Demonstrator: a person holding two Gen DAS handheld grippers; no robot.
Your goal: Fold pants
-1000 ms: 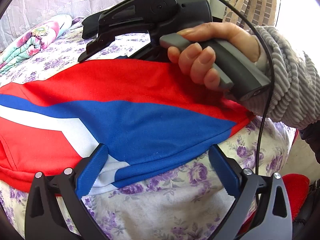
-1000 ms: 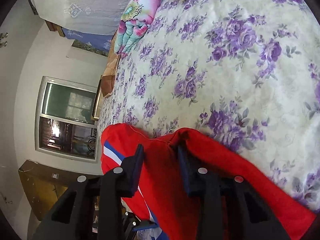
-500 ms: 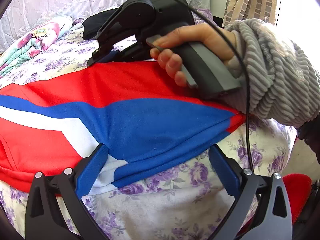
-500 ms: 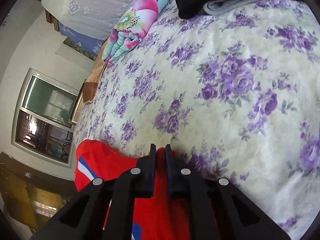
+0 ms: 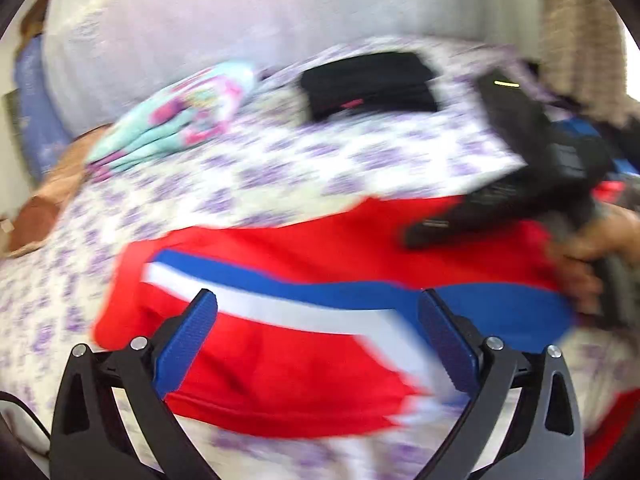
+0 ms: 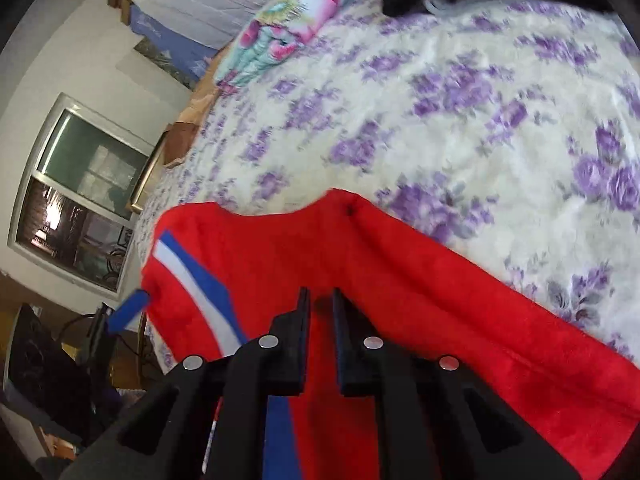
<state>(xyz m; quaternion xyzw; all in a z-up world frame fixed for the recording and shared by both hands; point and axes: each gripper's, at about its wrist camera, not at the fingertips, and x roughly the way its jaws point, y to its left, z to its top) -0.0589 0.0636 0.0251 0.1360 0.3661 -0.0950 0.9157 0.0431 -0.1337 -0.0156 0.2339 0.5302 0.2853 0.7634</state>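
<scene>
Red pants (image 5: 280,364) with a blue and white stripe lie across a purple-flowered bedsheet (image 5: 280,168). In the blurred left wrist view my left gripper (image 5: 316,300) hangs open above the stripe, nothing between its blue pads. On the right of that view a hand (image 5: 588,252) holds the right gripper's black body (image 5: 532,168) down on the pants' far red edge. In the right wrist view my right gripper (image 6: 320,296) is shut on a fold of the red pants (image 6: 440,300), the cloth pinched between its fingers. One blue left fingertip (image 6: 128,308) shows beyond the pants' end.
A folded floral blanket (image 5: 180,120) and a folded black garment (image 5: 368,84) lie at the far side of the bed. A window (image 6: 80,192) and dark clutter sit past the bed's left edge. Bare sheet (image 6: 480,120) stretches beyond the pants.
The right jaws closed on the red cloth, and its pinched edge now reaches farther up the sheet. My left gripper rose and tilted up, so more of the bed shows; it stayed open.
</scene>
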